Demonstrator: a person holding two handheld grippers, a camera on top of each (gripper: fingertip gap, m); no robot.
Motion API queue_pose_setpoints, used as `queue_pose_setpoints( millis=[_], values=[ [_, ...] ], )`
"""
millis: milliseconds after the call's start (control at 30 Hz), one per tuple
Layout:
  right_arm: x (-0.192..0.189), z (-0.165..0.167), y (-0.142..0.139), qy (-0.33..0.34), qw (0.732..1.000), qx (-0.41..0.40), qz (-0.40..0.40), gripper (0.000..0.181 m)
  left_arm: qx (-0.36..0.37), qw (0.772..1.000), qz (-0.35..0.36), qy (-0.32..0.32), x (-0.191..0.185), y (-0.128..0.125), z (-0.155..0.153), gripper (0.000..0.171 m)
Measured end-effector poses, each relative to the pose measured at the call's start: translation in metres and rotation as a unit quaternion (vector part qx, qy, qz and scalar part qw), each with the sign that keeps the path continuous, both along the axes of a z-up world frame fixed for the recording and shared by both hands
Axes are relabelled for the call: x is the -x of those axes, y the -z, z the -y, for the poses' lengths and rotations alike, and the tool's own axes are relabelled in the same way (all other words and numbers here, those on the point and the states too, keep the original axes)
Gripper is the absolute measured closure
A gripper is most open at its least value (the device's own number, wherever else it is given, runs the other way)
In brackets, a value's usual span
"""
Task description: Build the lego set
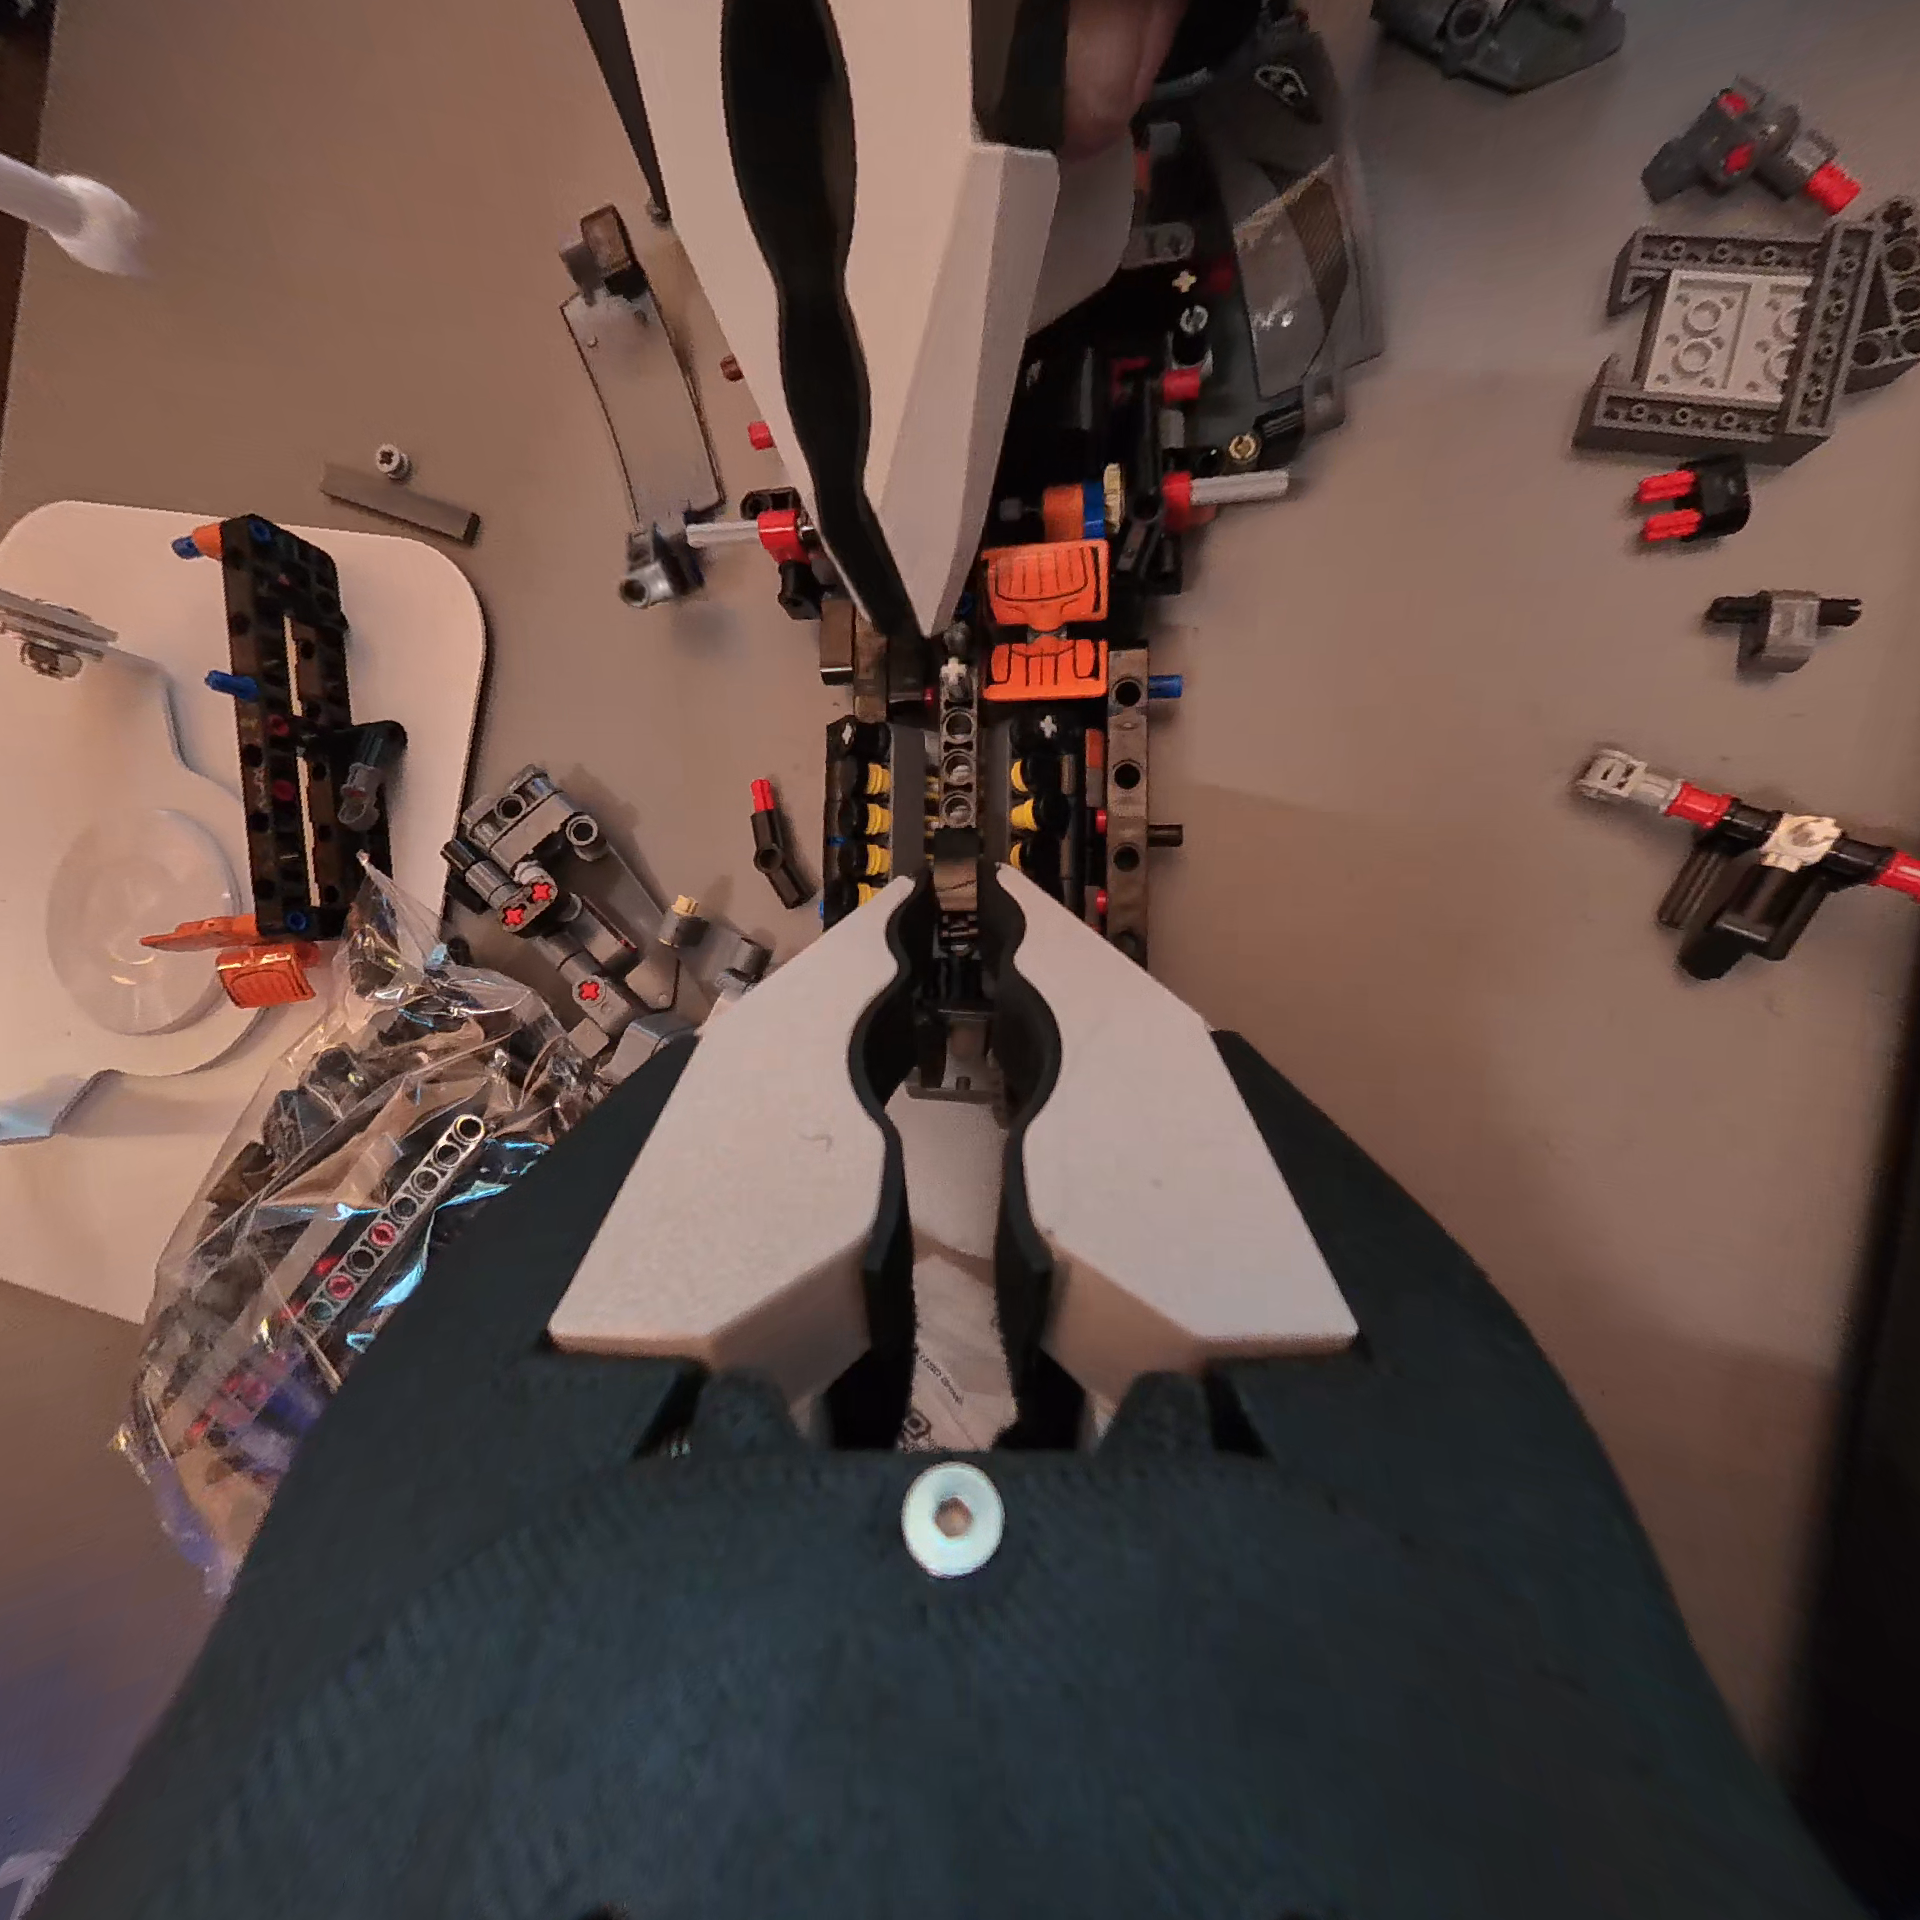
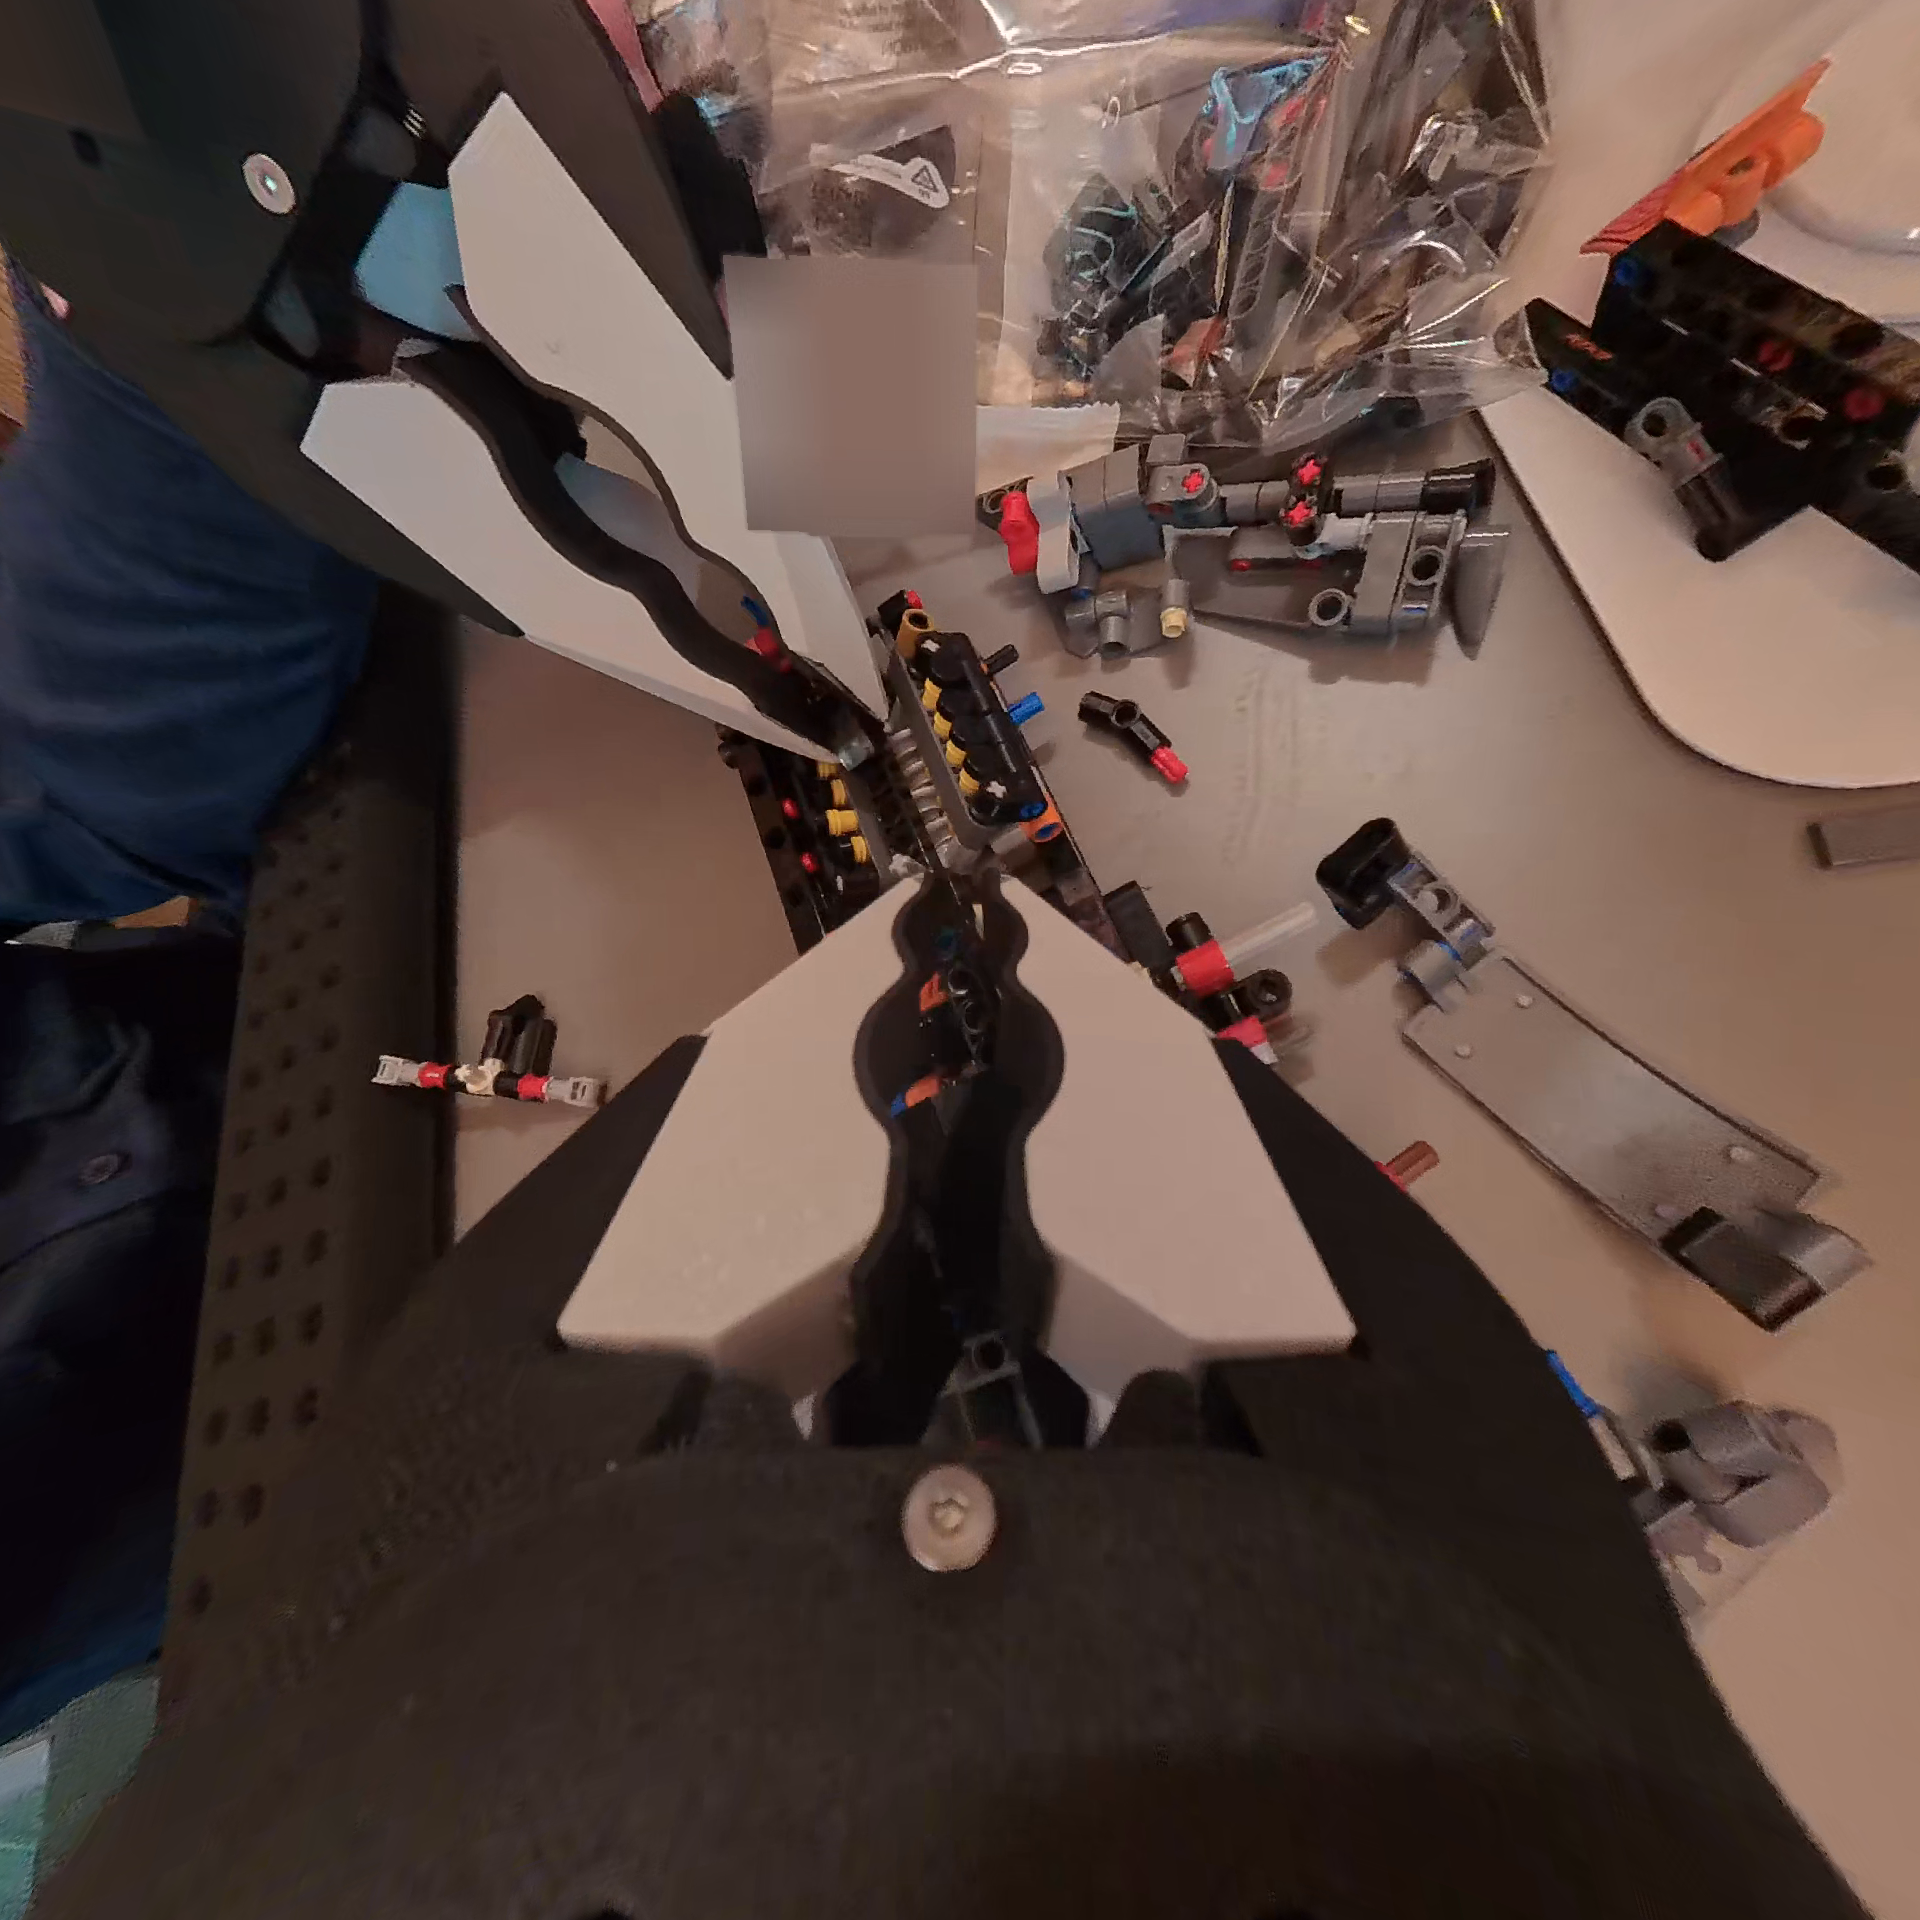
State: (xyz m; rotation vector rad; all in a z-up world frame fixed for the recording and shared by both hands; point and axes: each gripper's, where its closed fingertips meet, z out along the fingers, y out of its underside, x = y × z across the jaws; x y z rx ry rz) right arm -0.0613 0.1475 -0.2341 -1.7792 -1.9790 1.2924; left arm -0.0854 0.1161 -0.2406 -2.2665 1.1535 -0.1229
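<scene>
1. While both tools are meeting over the centre of the table (image 1: 1455,1195), the left gripper (image 1: 957,883) is pinching the near end of the lego chassis (image 1: 961,769), its jaws narrowed around the dark grey centre beam.
2. From the far side, the right gripper (image 1: 928,632) is reaching in with its jaws drawn nearly together at the chassis's middle; whether it is clamping a piece cannot be told.
3. Just beside that tip, two orange seats (image 1: 1042,623) are sitting on the chassis, with yellow pins lining both flanks.
4. Left of the chassis, a clear bag of parts (image 1: 343,1164) is lying near a black frame (image 1: 291,727) resting on a white tray (image 1: 436,665).
5. Well apart to the right, a grey panel assembly (image 1: 1745,343) and a red-and-black axle piece (image 1: 1766,852) are lying loose.
</scene>
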Motion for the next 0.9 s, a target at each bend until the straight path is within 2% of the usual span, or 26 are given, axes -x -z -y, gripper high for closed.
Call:
queue_pose_setpoints(
  millis=[167,300,433,633,767,900],
  values=[
    [0.003,-0.002,0.002,0.002,0.997,-0.072,0.007,0.177,-0.008,1.0,0.004,-0.005,-0.002,-0.002,-0.001,0.167],
    [0.004,0.005,-0.015,-0.009,0.998,-0.044,-0.031,0.169,-0.016,1.0,0.012,-0.005,-0.004,-0.006,-0.003,0.166],
    [0.002,0.005,-0.004,-0.015,0.999,-0.044,-0.003,0.17,-0.011,1.0,-0.001,-0.001,-0.004,-0.002,-0.001,0.166],
    [-0.001,0.003,-0.002,-0.013,0.999,-0.037,0.008,0.168,-0.015,1.0,0.003,0.0,-0.006,-0.002,-0.003,0.167],
    [-0.004,0.002,0.005,-0.012,0.998,-0.051,0.035,0.174,-0.019,1.0,-0.009,-0.002,-0.003,0.0,-0.006,0.166],
    [-0.004,0.002,0.0,-0.007,1.0,-0.018,0.024,0.175,-0.023,1.0,0.002,-0.003,-0.004,-0.004,-0.006,0.167]
  ],
)
